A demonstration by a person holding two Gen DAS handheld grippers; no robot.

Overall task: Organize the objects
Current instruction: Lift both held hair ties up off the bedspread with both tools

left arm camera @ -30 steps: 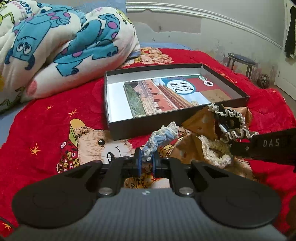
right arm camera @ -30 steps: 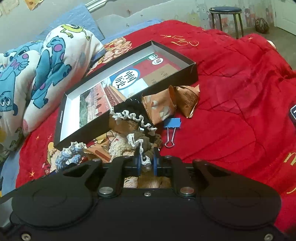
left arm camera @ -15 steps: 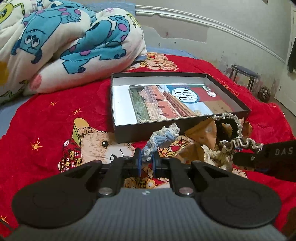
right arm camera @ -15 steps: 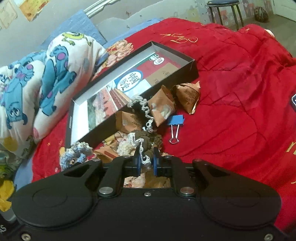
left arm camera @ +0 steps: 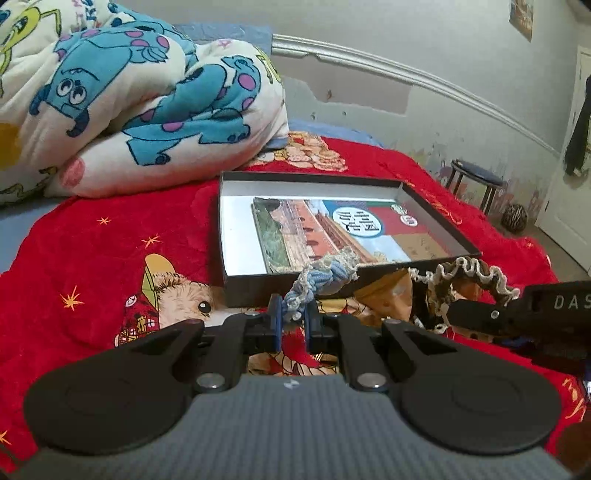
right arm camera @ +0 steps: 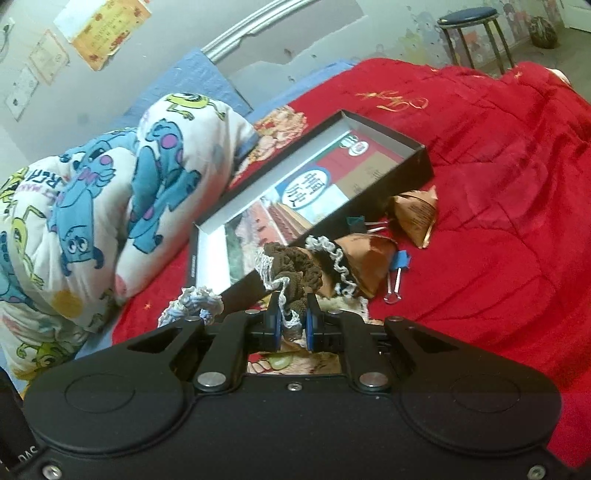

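Pinching a blue-and-cream crocheted scrunchie (left arm camera: 325, 275) between the nearly closed left gripper (left arm camera: 293, 319), lifting it level at the near wall of the shallow black cardboard box (left arm camera: 439, 218). Clamping a brown-and-white crocheted scrunchie (right arm camera: 291, 267) in the right gripper (right arm camera: 291, 319), raised above the red quilt (right arm camera: 498, 206), pointing toward the box's near edge.

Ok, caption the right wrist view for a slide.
Right gripper lifts brown scrunchie toward open black box.

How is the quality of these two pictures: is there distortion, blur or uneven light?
Left wrist view: strong fisheye bending, so the wall rail curves; the blue scrunchie held by the left gripper is sharp. Right wrist view: the horizon is tilted, the box and stool look slightly soft, and the right gripper body lies in dark shadow.
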